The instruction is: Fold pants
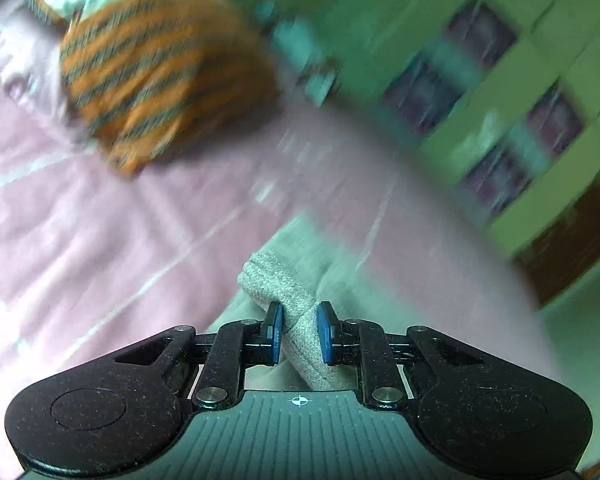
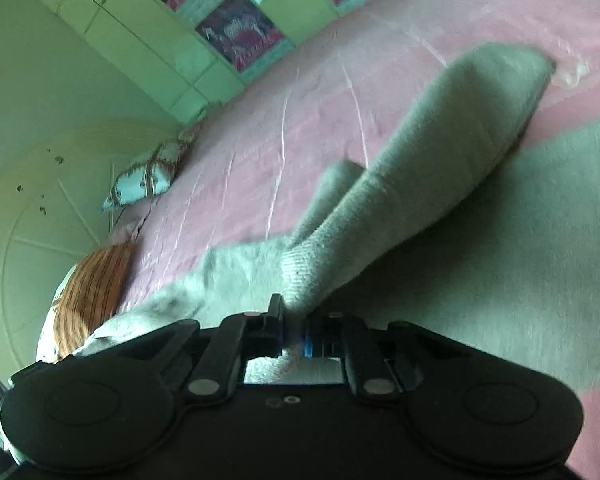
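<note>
left gripper [image 1: 299, 330]: jaws narrow, blue pads on either side of a ribbed cuff [image 1: 274, 280] of the pants; the left pad touches the knit, the right pad seems to touch it too, so i read it as a light pinch.
right gripper [image 2: 294, 330]: jaws nearly closed, clamped on the other ribbed cuff [image 2: 304, 268], cloth squeezed thin between the pads.
pants [image 2: 480, 240]: grey, spread on the pink bed [image 2: 260, 140] toward its near edge; one leg [image 2: 460, 120] lifts from the right grip and runs out across the cover.
risk, slip: the left hold looks shallow on thick rib; a quick pull could let the cuff slide out.
risk, skew: if one hand travels further than the other, the legs may land crooked and the fold come out uneven.
risk, drag: loose cloth may bunch on the cover.
risk, crowding: a striped pillow [image 1: 160, 80] sits toward the far corner.
writing: none readable; the left view is blurred.
</note>
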`<state>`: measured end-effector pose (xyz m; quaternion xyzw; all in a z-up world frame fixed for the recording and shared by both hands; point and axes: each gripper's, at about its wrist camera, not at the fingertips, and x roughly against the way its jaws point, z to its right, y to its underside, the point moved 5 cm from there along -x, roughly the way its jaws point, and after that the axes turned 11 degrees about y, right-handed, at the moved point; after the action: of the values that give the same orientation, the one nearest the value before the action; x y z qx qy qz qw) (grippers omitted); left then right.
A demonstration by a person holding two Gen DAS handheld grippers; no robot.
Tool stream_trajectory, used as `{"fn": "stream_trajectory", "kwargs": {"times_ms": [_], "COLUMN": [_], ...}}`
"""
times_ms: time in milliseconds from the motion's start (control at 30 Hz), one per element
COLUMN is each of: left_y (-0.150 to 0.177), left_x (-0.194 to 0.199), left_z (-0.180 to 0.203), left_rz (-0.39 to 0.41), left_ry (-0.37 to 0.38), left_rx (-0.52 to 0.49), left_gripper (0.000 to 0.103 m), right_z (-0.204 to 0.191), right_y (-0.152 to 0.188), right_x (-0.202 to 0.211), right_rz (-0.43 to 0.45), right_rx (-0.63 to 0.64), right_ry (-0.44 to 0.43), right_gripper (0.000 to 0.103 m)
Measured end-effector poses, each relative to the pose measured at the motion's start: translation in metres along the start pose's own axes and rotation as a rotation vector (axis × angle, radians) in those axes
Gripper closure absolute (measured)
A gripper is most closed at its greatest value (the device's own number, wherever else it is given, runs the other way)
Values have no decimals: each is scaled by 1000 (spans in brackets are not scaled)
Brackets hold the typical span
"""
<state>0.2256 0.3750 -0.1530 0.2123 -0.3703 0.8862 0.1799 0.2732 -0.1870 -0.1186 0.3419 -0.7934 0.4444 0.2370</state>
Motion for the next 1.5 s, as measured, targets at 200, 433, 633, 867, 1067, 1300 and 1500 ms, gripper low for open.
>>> {"fn": "stream_trajectory", "kwargs": {"times_ms": [200,433,633,867,1067,1300,1500], "left_y": [0,11,44,112,153,143,137], "left_x": [3,3,32,-4,-44,-43,-50], "left_z": [5,5,72,142,138,127,108], "left_rz": [39,0,60,-55,-164,-197,-206], "left_ry": [15,-69,-26,90,29,69,106], "left_rx": [-21,-40,-152,-188,-215,-141,-35], "left_gripper": [83,80,80,79,79,79,81], "right_z": [16,21,42,86,130,166,147], "right_y": [13,17,-7,-41,-68,-111,-135], "right_x": [-19,-23,25,43,7,-45,-53], "right_rz": [-39,-87,61,144,181,189,151], "right_rx": [-105,-99,-129,-203,-313,-428,-322], "right_ry": [30,33,-20,23,100,63,120], "right_gripper": [102,96,84,81,81,82,103]}}
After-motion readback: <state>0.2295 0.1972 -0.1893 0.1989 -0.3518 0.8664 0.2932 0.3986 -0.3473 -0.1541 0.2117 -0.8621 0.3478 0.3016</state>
